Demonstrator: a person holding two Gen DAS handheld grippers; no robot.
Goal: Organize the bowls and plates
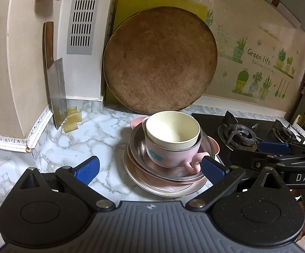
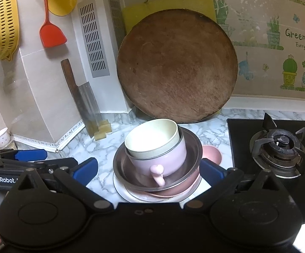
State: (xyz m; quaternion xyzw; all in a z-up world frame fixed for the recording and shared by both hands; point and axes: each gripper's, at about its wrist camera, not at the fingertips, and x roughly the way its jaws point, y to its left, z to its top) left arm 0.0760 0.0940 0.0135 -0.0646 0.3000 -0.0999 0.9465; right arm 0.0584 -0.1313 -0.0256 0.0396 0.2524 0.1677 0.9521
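A stack stands on the marble counter: a cream bowl nested in a pink handled cup, inside a steel bowl, on a pink plate and a white plate. It also shows in the right wrist view: cream bowl, pink cup, steel bowl, white plate. My left gripper is open, its blue pads on either side of the stack's near edge. My right gripper is open around the stack too. Neither touches it clearly.
A round wooden board leans on a yellow board behind the stack. A cleaver leans at the left wall. A black gas hob lies to the right. A small pink dish sits behind the stack.
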